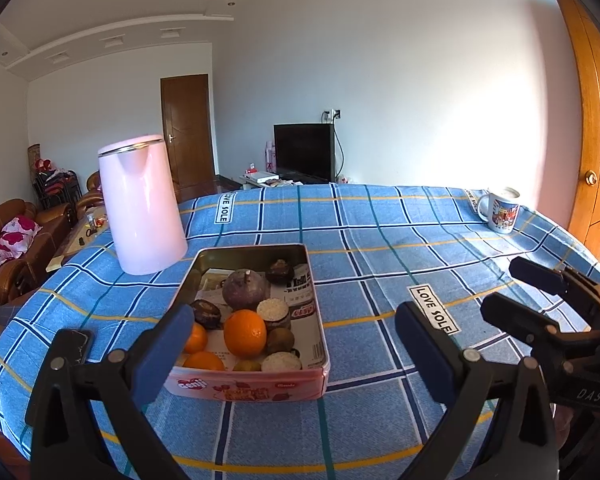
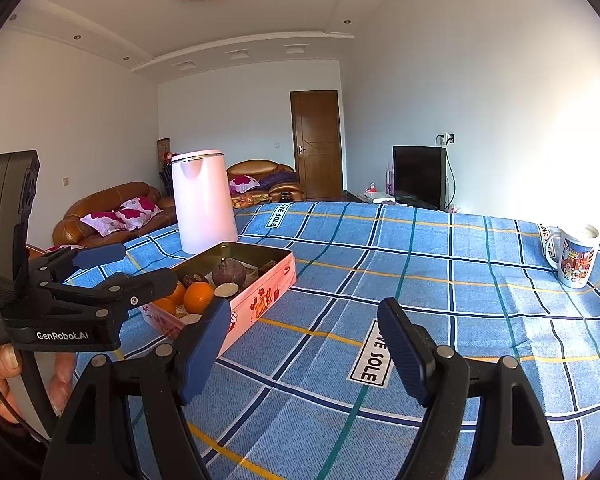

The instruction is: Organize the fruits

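Tablecloth [image 1: 380,240] under fruit tin [image 1: 320,320]

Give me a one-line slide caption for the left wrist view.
Open left gripper hovers before a pink rectangular tin of oranges and dark fruits on a blue plaid tablecloth.

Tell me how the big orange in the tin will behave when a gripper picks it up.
The big orange looks round and smooth-skinned, so it may slip or roll unless the pads close across its widest part. It looks firm, so a moderate squeeze should be safe. It sits packed against other fruit in the tin, so lifting it will probably let its neighbours shift.
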`<state>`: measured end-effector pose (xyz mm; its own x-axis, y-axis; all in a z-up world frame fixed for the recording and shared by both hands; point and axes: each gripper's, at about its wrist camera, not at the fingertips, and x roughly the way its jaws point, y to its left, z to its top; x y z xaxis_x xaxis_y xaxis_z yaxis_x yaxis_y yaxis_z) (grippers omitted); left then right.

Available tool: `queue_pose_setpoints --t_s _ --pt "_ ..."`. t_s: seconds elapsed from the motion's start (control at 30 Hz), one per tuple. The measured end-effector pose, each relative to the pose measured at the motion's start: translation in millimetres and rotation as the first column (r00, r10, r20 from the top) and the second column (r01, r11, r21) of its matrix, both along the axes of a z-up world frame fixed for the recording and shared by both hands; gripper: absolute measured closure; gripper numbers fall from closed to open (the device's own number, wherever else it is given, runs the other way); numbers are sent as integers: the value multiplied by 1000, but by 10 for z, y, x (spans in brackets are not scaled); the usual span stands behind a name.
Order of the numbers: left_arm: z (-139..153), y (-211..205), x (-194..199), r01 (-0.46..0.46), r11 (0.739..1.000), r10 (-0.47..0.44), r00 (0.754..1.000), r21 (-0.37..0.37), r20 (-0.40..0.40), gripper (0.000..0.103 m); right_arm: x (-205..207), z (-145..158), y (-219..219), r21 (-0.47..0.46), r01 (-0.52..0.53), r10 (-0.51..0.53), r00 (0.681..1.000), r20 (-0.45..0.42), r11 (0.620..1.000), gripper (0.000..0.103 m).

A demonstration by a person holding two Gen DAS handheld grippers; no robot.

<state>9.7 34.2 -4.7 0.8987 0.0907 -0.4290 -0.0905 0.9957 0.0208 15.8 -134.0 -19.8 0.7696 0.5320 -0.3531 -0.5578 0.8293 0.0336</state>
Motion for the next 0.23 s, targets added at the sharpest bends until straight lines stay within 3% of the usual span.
queue_pose_setpoints --t_s 0.23 --pt "-12 -2 -16 6 1000 -6 1000 -3 0 0 43 -53 -40 -6 12 -12 1000 -18 1000 26"
